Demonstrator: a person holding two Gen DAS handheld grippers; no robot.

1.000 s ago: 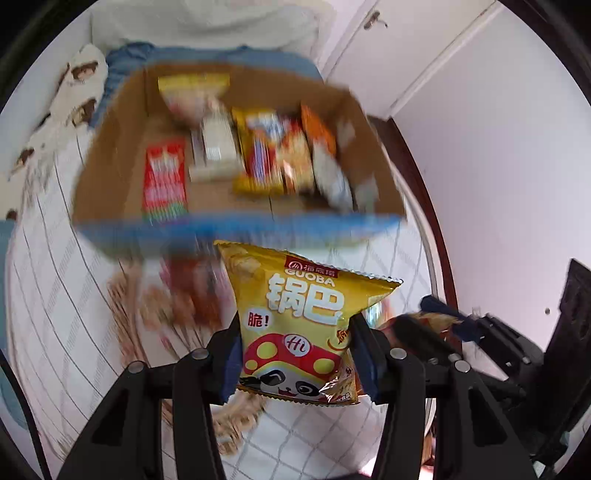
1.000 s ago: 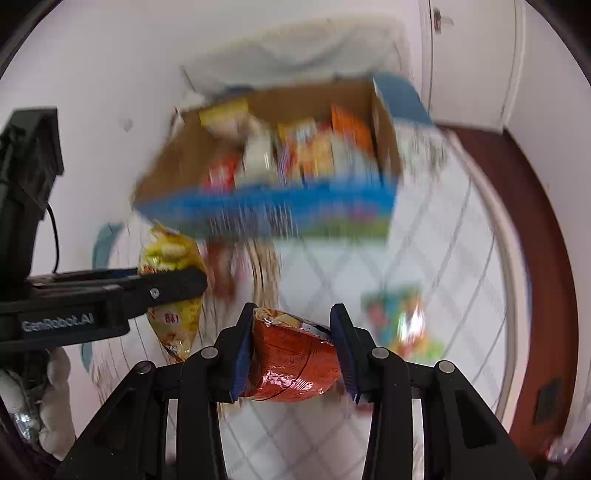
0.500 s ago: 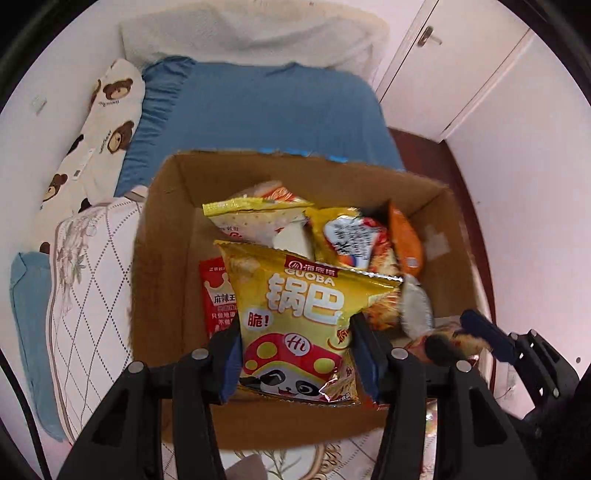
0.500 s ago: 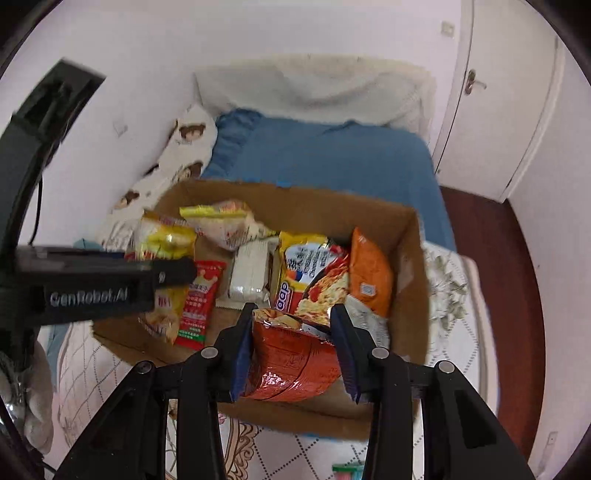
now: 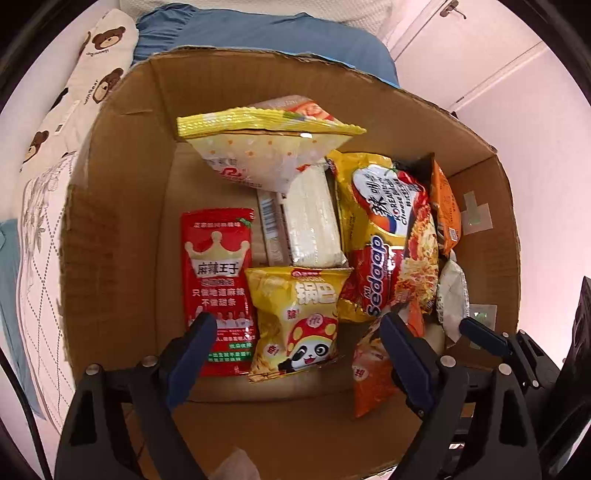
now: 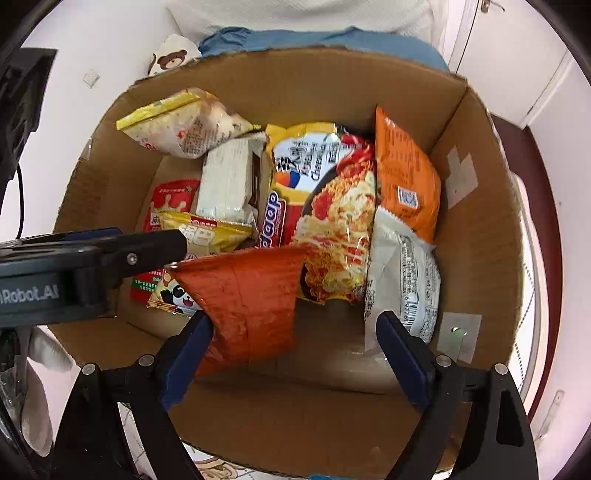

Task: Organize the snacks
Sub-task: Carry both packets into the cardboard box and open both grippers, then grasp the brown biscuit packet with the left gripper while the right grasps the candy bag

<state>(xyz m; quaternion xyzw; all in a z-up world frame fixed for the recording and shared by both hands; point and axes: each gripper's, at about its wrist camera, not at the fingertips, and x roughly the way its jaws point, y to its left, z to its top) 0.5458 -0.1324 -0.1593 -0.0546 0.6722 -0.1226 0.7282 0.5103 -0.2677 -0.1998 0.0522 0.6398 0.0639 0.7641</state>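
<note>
Both grippers point down into an open cardboard box [image 5: 110, 229] that sits on a bed with a blue sheet [image 5: 258, 33] and a bear-print pillow [image 5: 92, 66] at its far end. The left gripper [image 5: 295, 332] has its jaws opening; the yellow panda bag [image 5: 295, 321] lies between them on the box floor by the near wall, and neither pad presses on it. Just left of that bag a red crown packet [image 5: 218, 266] lies flat, partly behind the left finger. The right gripper [image 6: 291, 332] is opening too; the orange-red bag [image 6: 251, 302] sits between its jaws, its lower left corner against the left pad and well clear of the right pad, so it is not clamped. It lies near the middle of the near wall, tilted, beside the panda bag. Deeper in the box a white block pack [image 5: 312, 218] lies in the middle, a pale bag with a yellow top [image 5: 266, 147] leans at the far wall, and a Sedaap noodle pack [image 5: 388, 236] stands to the right of the block. An orange packet [image 6: 406, 181] and a white packet [image 6: 406, 280] stand along the right wall. In the right wrist view the left gripper's finger reaches in from the left edge over the panda bag.
</note>
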